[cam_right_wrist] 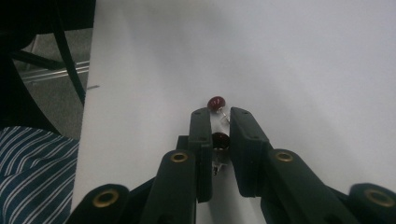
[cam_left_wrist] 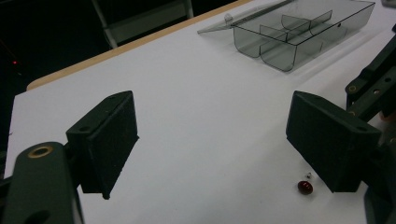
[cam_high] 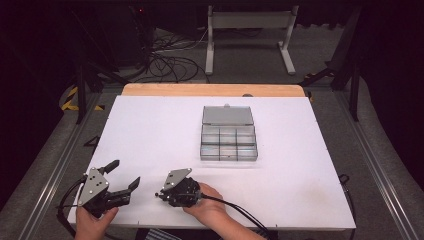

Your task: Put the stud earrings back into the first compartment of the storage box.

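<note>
Beyond my white table I see grey carpet, tangled black cables and a far white metal stand.

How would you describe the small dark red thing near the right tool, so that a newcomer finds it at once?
Start at the white table and go to its near edge, where a hand holds the right tool. Just beyond its tips lies a dark red bead, round and glossy, with a small silver piece beside it. A second red bead sits between the jaws, so the loose one is that lying past the tips.
</note>
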`<state>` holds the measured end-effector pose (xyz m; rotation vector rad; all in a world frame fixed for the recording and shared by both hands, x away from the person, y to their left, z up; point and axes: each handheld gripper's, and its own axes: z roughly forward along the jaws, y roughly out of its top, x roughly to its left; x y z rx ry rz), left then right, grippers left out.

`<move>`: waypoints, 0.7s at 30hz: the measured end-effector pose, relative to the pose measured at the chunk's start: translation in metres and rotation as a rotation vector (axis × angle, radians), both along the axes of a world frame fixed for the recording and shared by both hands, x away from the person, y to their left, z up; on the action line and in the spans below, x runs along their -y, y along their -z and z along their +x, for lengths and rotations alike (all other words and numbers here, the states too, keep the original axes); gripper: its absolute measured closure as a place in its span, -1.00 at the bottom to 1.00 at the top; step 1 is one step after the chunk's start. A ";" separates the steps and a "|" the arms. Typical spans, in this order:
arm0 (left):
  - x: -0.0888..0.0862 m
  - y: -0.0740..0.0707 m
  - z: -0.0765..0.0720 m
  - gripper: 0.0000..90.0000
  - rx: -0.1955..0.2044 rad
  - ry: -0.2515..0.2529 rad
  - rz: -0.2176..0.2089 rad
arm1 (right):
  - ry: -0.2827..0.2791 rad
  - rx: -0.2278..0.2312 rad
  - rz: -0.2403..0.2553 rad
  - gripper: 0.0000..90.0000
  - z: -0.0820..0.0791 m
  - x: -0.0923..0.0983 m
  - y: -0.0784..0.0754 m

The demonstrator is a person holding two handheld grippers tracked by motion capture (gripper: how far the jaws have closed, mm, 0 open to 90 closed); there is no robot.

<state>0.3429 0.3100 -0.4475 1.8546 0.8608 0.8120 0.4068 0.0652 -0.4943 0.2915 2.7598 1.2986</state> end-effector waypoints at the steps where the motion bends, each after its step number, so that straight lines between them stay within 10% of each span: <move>1: 0.000 0.000 0.000 -0.62 -0.002 -0.001 -0.004 | 0.000 0.003 0.004 0.77 0.001 0.001 -0.003; 21: 0.001 0.001 0.001 -0.62 -0.005 -0.004 0.001 | 0.108 0.060 0.065 0.77 0.031 0.048 -0.058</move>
